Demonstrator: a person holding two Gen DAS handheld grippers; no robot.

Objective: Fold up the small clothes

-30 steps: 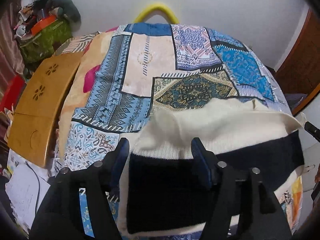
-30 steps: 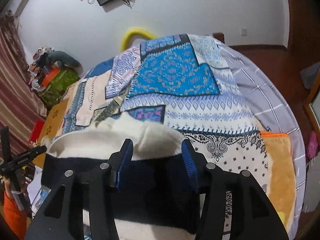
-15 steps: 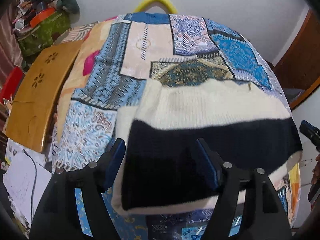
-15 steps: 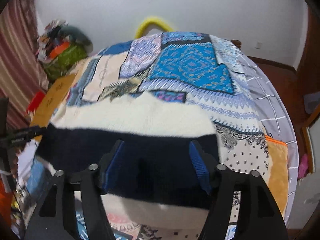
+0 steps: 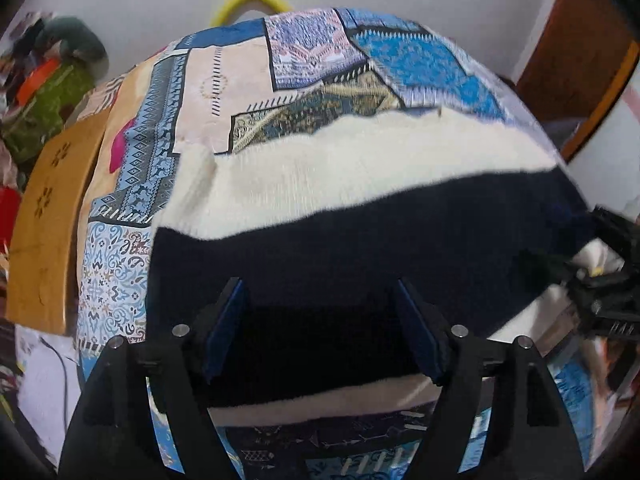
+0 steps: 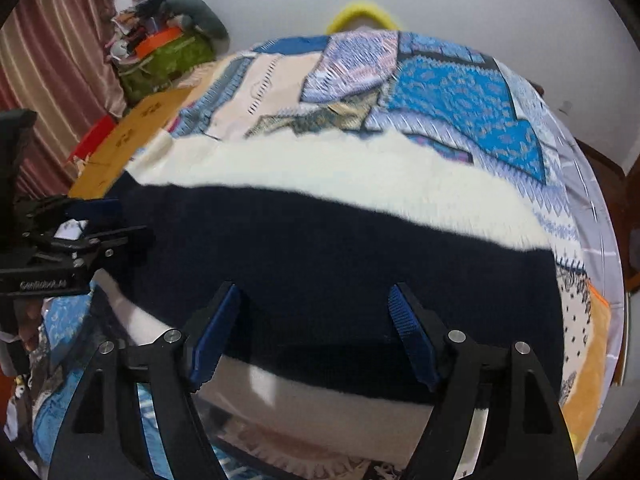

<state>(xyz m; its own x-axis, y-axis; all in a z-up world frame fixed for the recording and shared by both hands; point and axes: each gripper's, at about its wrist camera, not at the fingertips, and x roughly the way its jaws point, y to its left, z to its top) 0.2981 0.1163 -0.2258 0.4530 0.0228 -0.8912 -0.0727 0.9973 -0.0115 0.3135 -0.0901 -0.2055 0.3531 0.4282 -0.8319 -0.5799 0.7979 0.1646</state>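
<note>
Left wrist view: the cream-and-navy knitted garment (image 5: 340, 208) now lies spread flat across the patchwork bedspread (image 5: 224, 80), where 1 second ago its cream part was bunched into a hump behind the navy band. The left gripper (image 5: 322, 320) hangs over the near part of the navy band with its 2 blue-padded fingers (image 5: 224, 324) set wide apart and nothing between them. It has let go, or never held the cloth; I judge the garment laid out and ready for its first fold. At the right edge the other tool shows, blurred, close to the garment's right end.

Right wrist view: the same garment (image 6: 328, 248) stretches from left to right, cream band far, navy band in the middle, a second cream strip nearest. The right gripper (image 6: 316, 328) is also spread wide over the navy band, gripping nothing. The left tool sits at the far left by the garment's left end.

The surface is a bed covered in blue, beige and lilac patchwork; a grey checked sheet (image 6: 596, 184) shows along its right side. A yellow hoop (image 6: 362, 12) stands against the white wall behind, a wooden board (image 5: 48, 220) lies on the left, a cluttered green bag (image 6: 164, 60) and a striped curtain (image 6: 48, 80) stand beyond it.
</note>
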